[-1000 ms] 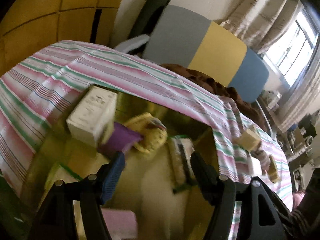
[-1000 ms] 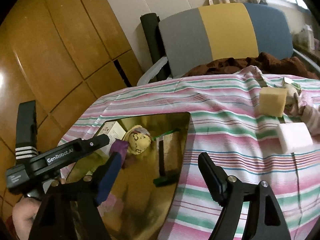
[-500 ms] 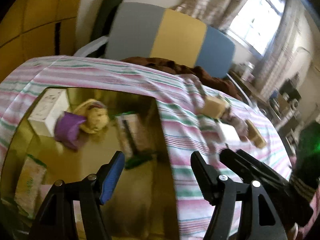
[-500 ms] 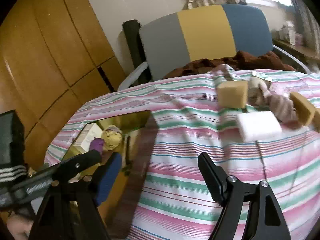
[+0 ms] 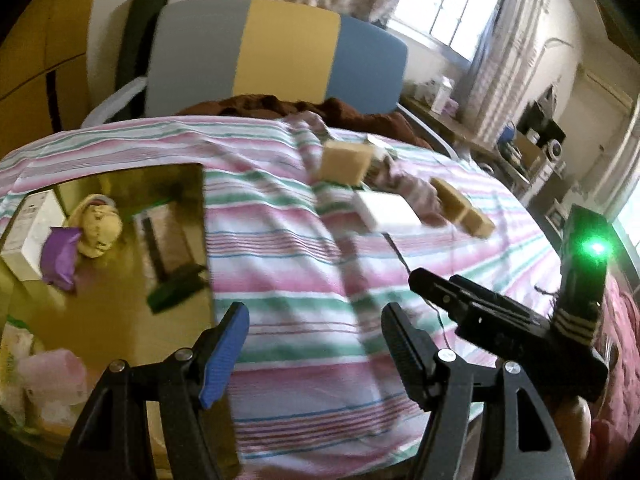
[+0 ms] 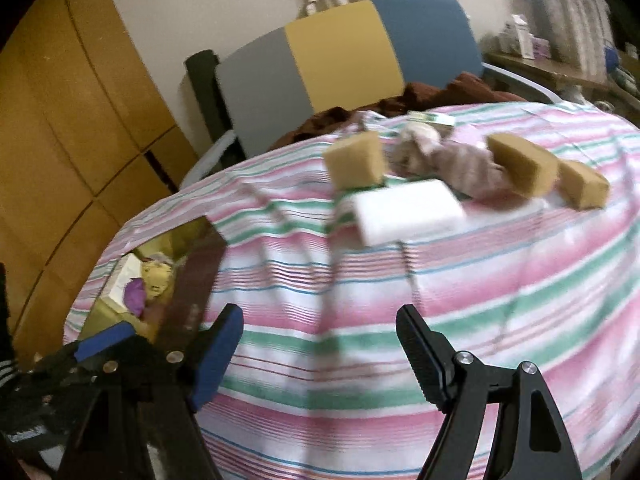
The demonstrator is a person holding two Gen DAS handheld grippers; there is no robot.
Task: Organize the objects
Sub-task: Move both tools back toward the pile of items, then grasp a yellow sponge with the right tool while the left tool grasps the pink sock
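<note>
left claw (image 5: 314,344) spread, empty | right claw (image 6: 320,344) spread | white sponge (image 6: 408,210) ahead (blurred) | chair (image 6: 348,68) behind

From my feed I can't read any text. The white box (image 5: 34,224) in the open container carries faint grey print on its top, too blurred to make out. A small light label sits on the body of the left gripper (image 6: 24,436) at the right wrist view's lower left edge, but its letters are smeared and cut off. I can make out no brands, numbers or signs elsewhere.
</note>
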